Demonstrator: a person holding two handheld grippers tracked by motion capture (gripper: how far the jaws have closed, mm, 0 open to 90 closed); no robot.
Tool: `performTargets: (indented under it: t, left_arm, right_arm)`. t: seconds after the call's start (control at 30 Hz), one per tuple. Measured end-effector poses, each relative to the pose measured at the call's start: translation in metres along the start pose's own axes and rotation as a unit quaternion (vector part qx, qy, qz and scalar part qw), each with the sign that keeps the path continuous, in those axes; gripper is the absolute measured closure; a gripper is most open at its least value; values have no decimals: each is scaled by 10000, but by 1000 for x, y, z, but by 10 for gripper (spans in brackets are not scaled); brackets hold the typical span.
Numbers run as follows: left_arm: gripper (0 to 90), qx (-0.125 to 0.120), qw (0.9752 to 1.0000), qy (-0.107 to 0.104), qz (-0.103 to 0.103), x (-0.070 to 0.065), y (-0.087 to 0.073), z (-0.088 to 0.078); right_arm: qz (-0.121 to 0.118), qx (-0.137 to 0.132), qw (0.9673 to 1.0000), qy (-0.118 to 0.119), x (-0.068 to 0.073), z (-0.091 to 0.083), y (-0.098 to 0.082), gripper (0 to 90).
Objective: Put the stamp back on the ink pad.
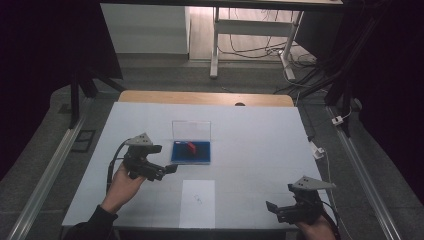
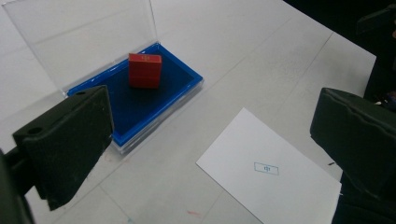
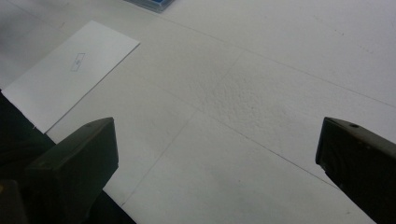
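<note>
1. Two black jaws of the left gripper (image 2: 210, 140) stand wide apart close to the lens, with nothing between them.
2. Just past them sits a blue tray (image 2: 184, 84) with its clear lid (image 2: 84, 37) standing open at the back.
3. One red block (image 2: 145, 70) stands inside the tray, near the lid.
4. Nearby lies a white card (image 2: 280, 186) with a tiny blue mark (image 2: 266, 168); the mark is too small to read.
5. From the high view, the left gripper (image 1: 170, 169) hovers just left of the tray (image 1: 176, 156), not touching it.
6. Down at the near right edge, the right gripper (image 1: 272, 207) has its jaws wide apart too, holding nothing.
7. Its hand (image 1: 315, 232) is cut off by the bottom edge.
8. From the right gripper view, just a corner of the tray (image 3: 154, 4) peeks in at the top.
9. Everything rests on a white table (image 1: 260, 145) with faint lines across it.
10. Behind it, the room is dark, with grey floor (image 1: 165, 75), cables (image 1: 260, 50) and a white stand (image 1: 215, 45).
</note>
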State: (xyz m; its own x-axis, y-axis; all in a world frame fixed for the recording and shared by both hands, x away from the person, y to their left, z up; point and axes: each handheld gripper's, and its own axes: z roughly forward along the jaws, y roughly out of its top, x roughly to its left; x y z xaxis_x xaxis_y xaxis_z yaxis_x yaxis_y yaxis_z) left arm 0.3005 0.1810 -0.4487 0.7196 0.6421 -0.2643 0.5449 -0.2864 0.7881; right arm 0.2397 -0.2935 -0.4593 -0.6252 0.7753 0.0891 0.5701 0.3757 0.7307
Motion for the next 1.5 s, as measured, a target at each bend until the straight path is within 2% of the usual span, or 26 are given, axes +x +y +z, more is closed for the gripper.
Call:
performTargets:
  t: [0.3, 0.53, 0.9, 1.2, 1.47, 1.5]
  left_arm:
    - [4, -20, 10000, 64, -50, -5, -12, -15]
    - [5, -6, 9997, 242, -28, -12, -24, -28]
    - [4, -15, 9984, 538, -159, -19, -51, -52]
    - [5, -7, 9959, 742, -513, -16, -84, -75]
    - [5, 313, 9921, 1081, -553, -17, -104, -84]
    - [5, 293, 9918, 1115, -546, -18, -105, -85]
  right_arm:
    - [-10, 9, 10000, 3, 1, 0, 0, 0]
    - [4, 7, 10000, 9, 0, 0, 0, 0]
    - [29, -9, 10000, 5, 0, 0, 0, 0]
    - [11, -2, 10000, 3, 0, 0, 0, 0]
    - [1, 12, 10000, -17, 1, 0, 0, 0]
    - [-5, 14, 10000, -19, 1, 0, 0, 0]
